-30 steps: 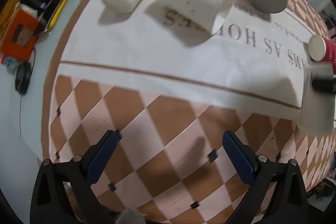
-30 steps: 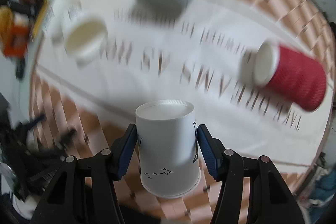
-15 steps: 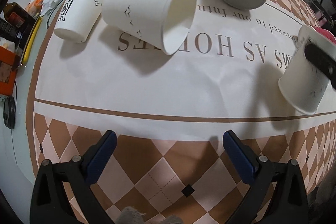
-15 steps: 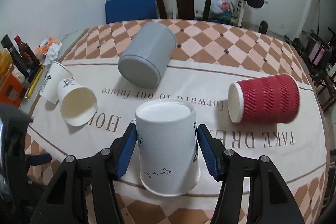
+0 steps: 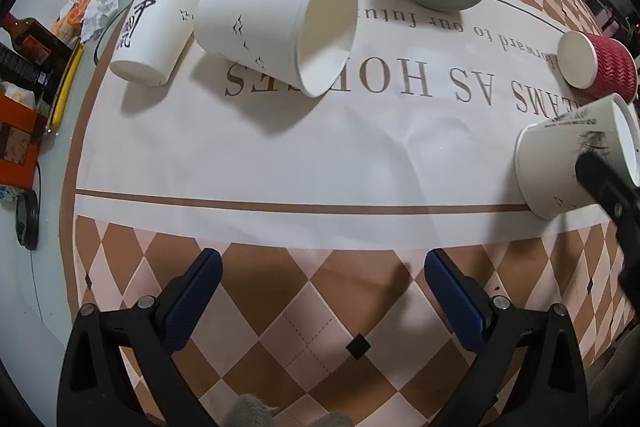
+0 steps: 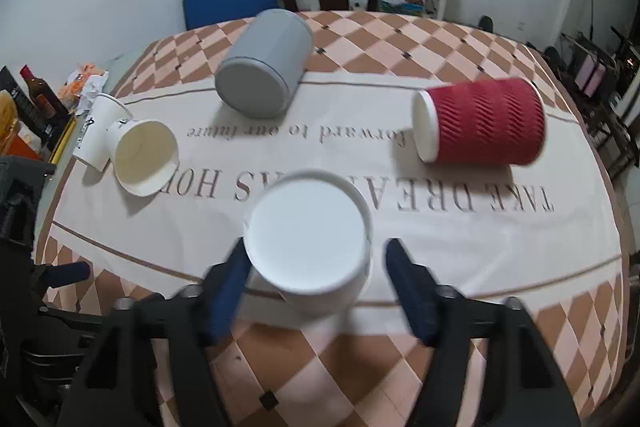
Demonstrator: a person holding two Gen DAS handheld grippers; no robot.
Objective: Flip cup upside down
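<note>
Table point(image 6: 460, 307), checked cloth: grey mug point(image 6: 266, 63) on its side toward the far edge, red cup point(image 6: 486, 121) lying toward the right edge. White cup point(image 6: 310, 243) upside down near the front edge, between the parted jaws of the right gripper point(image 6: 316, 289), left pad touching it. Left gripper point(image 5: 320, 289): jaws wide apart, holding nothing, over the front edge.

Right hand-held gripper point(image 6: 316, 279) motion-blurred; grip unclear

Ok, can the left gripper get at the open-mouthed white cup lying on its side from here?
Probably yes. The left gripper is open and holds nothing, and only bare tablecloth lies between it and the tipped white cup; the neighbouring tall cup crowds only its base.
</note>
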